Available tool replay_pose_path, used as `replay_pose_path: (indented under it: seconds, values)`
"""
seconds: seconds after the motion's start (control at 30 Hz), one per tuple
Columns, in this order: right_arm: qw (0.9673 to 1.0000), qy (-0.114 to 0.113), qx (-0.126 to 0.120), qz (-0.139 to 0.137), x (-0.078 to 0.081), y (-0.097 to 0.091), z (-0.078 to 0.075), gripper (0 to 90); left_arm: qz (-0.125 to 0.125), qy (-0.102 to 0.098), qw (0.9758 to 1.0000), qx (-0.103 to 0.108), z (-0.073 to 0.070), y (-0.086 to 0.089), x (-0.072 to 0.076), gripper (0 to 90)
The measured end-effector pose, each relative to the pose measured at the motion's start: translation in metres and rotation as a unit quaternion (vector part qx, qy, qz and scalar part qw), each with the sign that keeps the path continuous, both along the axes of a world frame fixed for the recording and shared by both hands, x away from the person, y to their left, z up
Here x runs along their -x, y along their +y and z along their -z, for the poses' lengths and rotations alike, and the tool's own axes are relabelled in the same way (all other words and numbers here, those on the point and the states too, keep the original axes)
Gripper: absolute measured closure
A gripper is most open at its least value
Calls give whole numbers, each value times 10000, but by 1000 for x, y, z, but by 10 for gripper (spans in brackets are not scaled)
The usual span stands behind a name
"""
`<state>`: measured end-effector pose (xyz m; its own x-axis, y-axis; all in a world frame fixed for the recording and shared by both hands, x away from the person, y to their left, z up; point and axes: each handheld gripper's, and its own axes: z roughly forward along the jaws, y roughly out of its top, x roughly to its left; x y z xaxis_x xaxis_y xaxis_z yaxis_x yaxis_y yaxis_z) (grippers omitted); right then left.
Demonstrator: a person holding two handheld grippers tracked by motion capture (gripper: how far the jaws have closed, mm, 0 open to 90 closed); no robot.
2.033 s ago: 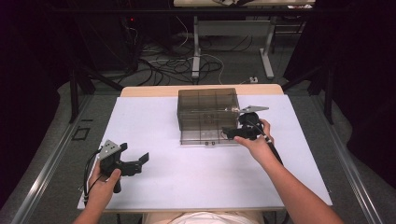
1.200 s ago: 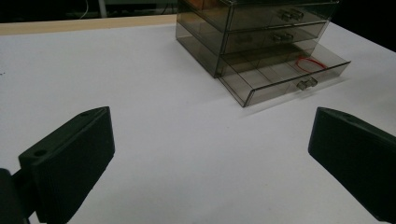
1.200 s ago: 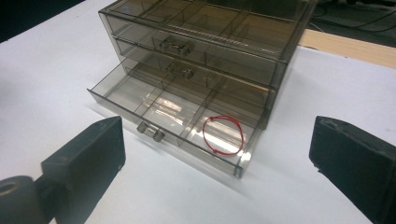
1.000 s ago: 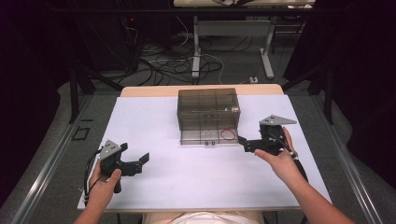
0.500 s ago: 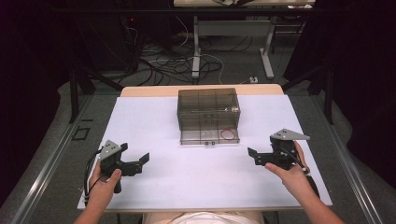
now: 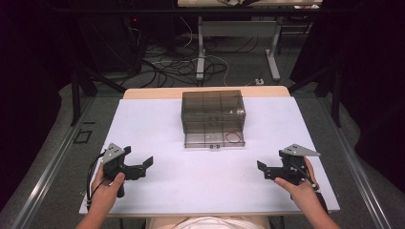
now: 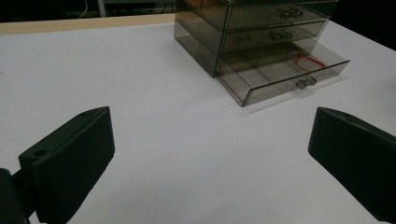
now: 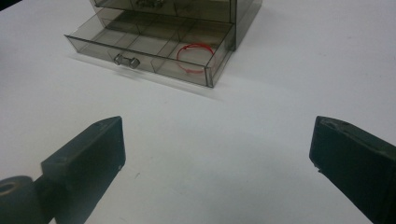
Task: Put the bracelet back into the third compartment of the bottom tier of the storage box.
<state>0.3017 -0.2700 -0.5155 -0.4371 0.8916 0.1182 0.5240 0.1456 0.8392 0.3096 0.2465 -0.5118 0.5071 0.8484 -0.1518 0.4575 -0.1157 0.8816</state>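
Lying flat in the bottom drawer point(image 6: 214, 139) of the cabinet point(image 6: 213, 109), a red band point(image 6: 233, 137) is resting in the right-hand compartment, close to the drawer front. It is a thin loop, slightly oval, its long axis running roughly along the drawer front; in the right gripper view the band point(image 8: 194, 57) is showing clear of the divider, and whether it is touching the walls cannot be told.

Drawer: pulled out toward the person, small knob point(image 8: 126, 60) at mid-front, other compartments looking bare. Cabinet: smoky clear plastic, three drawers, the upper two pushed in, standing at the far middle of the white table point(image 6: 157, 124), front facing the person.

Right gripper point(image 6: 266, 171): being held low over the near right of the table, well apart from the cabinet, jaws spread wide with nothing between them, pointing left and slightly forward. The right hand point(image 6: 298, 183) is wrapping the grip from behind.

Left gripper point(image 6: 143, 165): sitting at the near left, jaws likewise wide apart and empty, pointing right toward the table's middle. The left hand point(image 6: 109, 183) is clasping its handle, cable looping by the wrist.
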Motion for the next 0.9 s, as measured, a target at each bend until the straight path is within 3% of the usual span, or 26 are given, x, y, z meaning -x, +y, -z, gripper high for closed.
replay_pose_path:
  seconds: [0.37,0.9]
  values:
    - [10000,27,74,43,1,-4,15,36,8,1,10000,2,0,0,0,4]
    - [9999,66,42,102,1,-5,19,50,-18,-30,10000,11,0,0,0,4]
